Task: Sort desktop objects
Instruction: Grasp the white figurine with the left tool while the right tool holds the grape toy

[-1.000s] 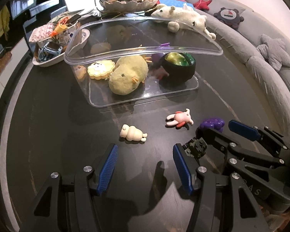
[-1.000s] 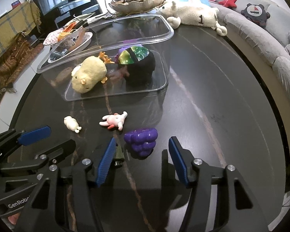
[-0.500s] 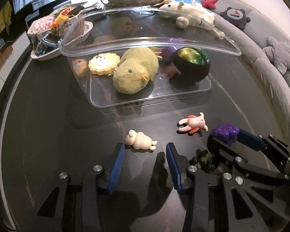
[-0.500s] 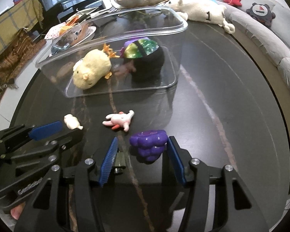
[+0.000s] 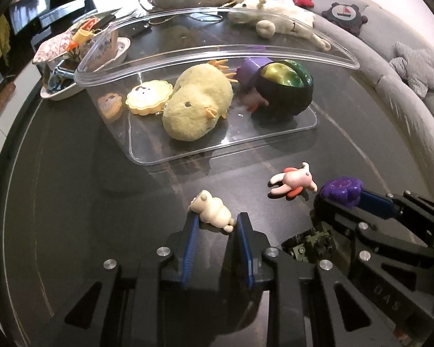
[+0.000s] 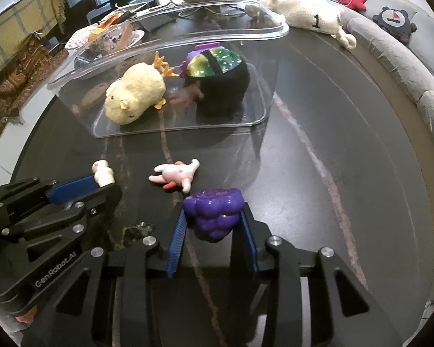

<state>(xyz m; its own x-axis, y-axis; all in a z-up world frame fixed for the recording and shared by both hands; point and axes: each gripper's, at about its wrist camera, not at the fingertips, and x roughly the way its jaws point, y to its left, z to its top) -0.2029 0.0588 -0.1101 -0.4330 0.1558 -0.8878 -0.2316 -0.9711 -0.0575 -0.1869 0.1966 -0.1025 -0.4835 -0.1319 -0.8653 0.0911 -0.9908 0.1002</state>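
Fingers of the left gripper (image 5: 217,222) have just closed on the cream figurine (image 5: 212,211); right gripper (image 6: 212,219) clamps the purple grape toy (image 6: 214,212), both near the clear bin (image 5: 246,144). Lift straight, gently.

One clear bin (image 5: 327,57), two plush toys inside it, and three small figures on the table (image 5: 72,188).
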